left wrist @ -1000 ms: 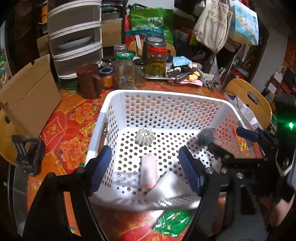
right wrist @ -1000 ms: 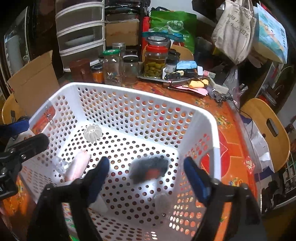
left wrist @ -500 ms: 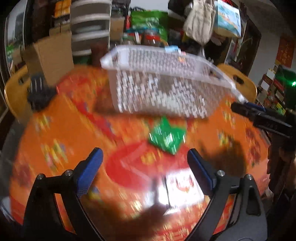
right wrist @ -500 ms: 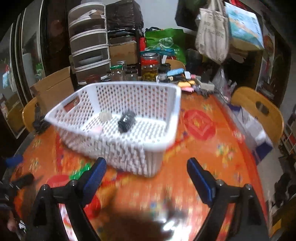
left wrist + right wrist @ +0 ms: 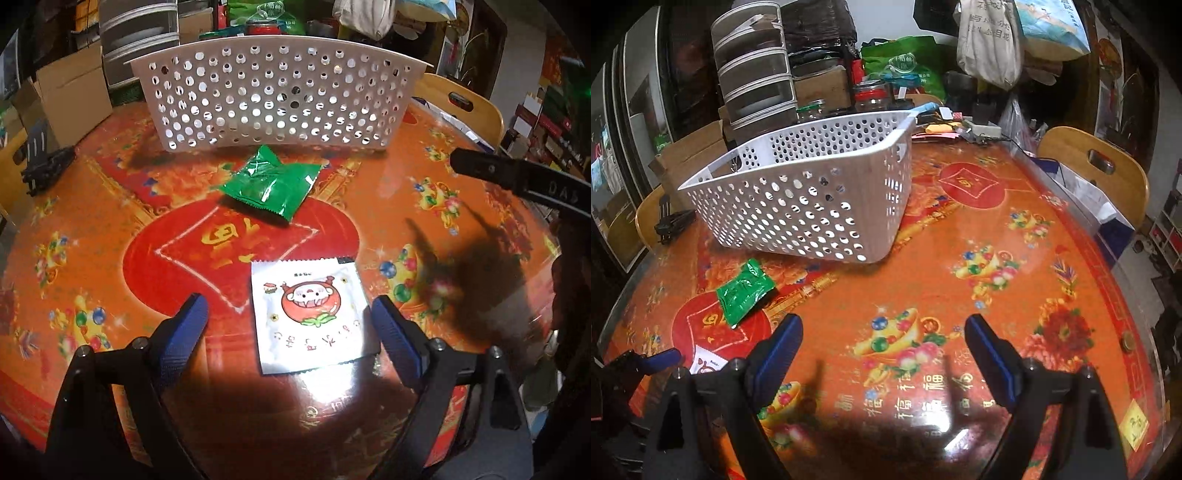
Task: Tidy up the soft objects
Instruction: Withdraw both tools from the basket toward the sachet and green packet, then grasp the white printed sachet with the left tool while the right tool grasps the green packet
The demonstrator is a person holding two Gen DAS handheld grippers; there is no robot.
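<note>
A white perforated basket [image 5: 280,99] stands at the far side of the orange patterned table; it also shows in the right wrist view [image 5: 809,199]. A green foil packet [image 5: 271,182] lies in front of it, also in the right wrist view [image 5: 744,291]. A white packet with a red cartoon face [image 5: 308,314] lies flat between my left gripper's open fingers [image 5: 290,332], nearer the right finger. My right gripper [image 5: 882,354] is open and empty over bare table. A corner of the white packet [image 5: 705,363] shows at its lower left.
Jars, a drawer unit [image 5: 753,85], bags and a cardboard box [image 5: 70,92] crowd the far side of the table. A black clip [image 5: 44,166] lies at the left edge. Wooden chairs [image 5: 1097,166] stand to the right. My right gripper's finger [image 5: 517,177] reaches in at the right of the left wrist view.
Both grippers have pulled back out of the basket toward the near side of the table. The left one now straddles the white packet; the right one is over bare table.
</note>
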